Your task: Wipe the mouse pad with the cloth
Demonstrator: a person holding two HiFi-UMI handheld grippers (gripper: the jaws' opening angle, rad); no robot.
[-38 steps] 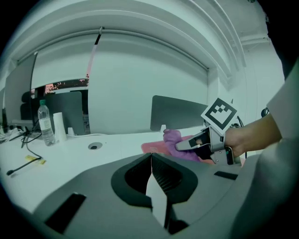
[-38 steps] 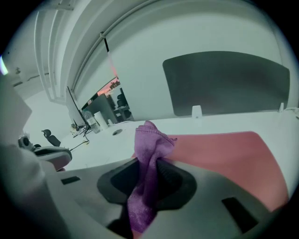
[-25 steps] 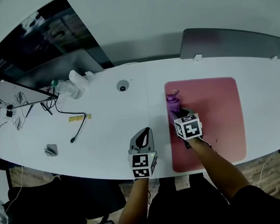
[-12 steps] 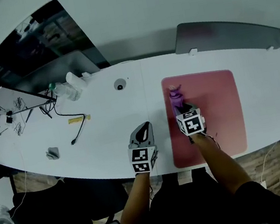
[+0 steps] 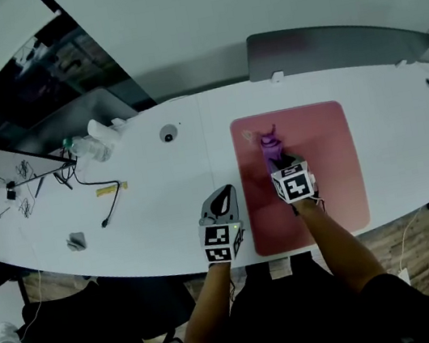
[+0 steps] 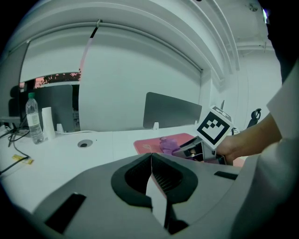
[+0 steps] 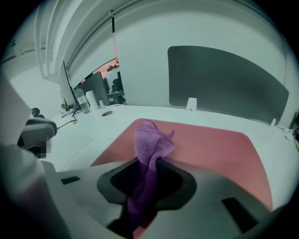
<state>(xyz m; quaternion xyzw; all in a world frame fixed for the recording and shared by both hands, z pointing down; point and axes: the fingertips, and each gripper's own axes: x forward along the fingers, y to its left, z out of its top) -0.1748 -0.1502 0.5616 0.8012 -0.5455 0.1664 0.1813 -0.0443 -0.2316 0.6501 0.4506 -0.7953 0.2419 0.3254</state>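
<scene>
A pink mouse pad lies on the white desk, right of centre. My right gripper is over the pad's left half, shut on a purple cloth whose free end sticks out ahead of the jaws. From the right gripper view the cloth runs up through the closed jaws, with the pad beyond. My left gripper rests on the bare desk left of the pad, jaws shut with nothing between them; its own view shows the pad and right gripper ahead.
A grey divider panel stands behind the pad. A cable port sits mid-desk. To the left are a water bottle, a black cable, a yellow tag and a small grey object.
The right gripper with the cloth has slid a little further up the pad's left side. The left gripper has stayed put on the desk.
</scene>
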